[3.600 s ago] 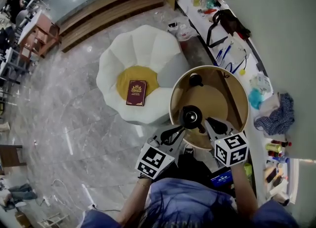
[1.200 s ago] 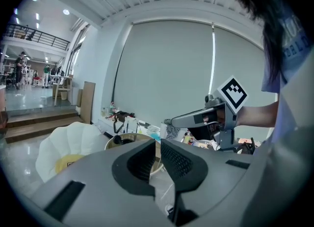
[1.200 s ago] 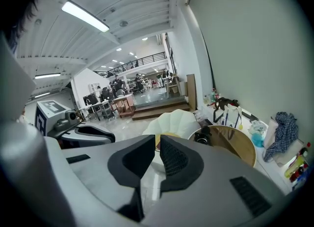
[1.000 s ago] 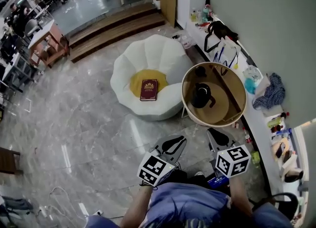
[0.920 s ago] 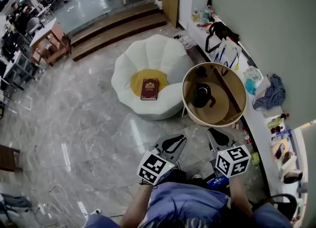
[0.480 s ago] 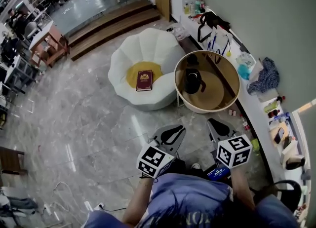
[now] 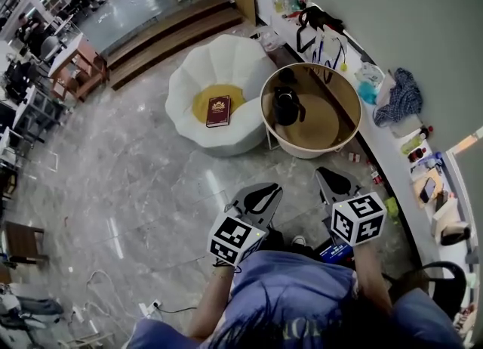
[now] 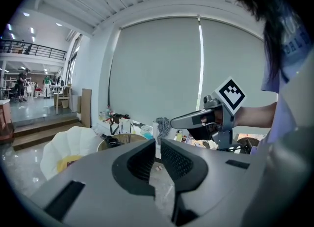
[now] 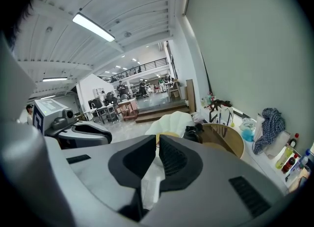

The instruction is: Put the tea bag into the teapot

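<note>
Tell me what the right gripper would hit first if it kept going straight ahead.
Likely the round table's rim; the right gripper aims just left of the teapot. Nothing nearer shows, but depth is unclear.

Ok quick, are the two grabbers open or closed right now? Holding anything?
Left gripper: closed, holding nothing.
Right gripper: closed, holding nothing.

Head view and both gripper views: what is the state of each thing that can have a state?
Left hand-held gripper: jaws together, nothing between.
Right hand-held gripper: jaws together, nothing between.
Teapot: upright on round table.
Book: closed, lying flat on cushion.
</note>
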Demonstrator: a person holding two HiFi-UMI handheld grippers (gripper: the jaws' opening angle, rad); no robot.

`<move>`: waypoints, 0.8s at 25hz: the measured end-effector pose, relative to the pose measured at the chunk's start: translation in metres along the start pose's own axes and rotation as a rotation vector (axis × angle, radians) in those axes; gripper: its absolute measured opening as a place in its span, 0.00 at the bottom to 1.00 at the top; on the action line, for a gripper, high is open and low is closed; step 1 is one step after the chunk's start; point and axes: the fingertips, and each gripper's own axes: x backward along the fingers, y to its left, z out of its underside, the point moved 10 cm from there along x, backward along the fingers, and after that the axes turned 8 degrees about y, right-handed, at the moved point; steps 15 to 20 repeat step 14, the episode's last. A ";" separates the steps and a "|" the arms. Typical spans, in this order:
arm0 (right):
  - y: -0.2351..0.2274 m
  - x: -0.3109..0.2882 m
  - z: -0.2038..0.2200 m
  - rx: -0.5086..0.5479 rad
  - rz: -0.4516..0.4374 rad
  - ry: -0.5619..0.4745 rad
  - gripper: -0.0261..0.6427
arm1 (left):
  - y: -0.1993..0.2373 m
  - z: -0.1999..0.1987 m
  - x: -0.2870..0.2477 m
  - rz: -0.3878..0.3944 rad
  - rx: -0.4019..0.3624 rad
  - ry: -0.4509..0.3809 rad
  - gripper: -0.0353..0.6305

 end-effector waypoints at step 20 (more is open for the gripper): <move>0.001 0.032 0.023 0.022 -0.021 -0.031 0.09 | -0.039 0.010 0.008 -0.045 -0.013 -0.009 0.10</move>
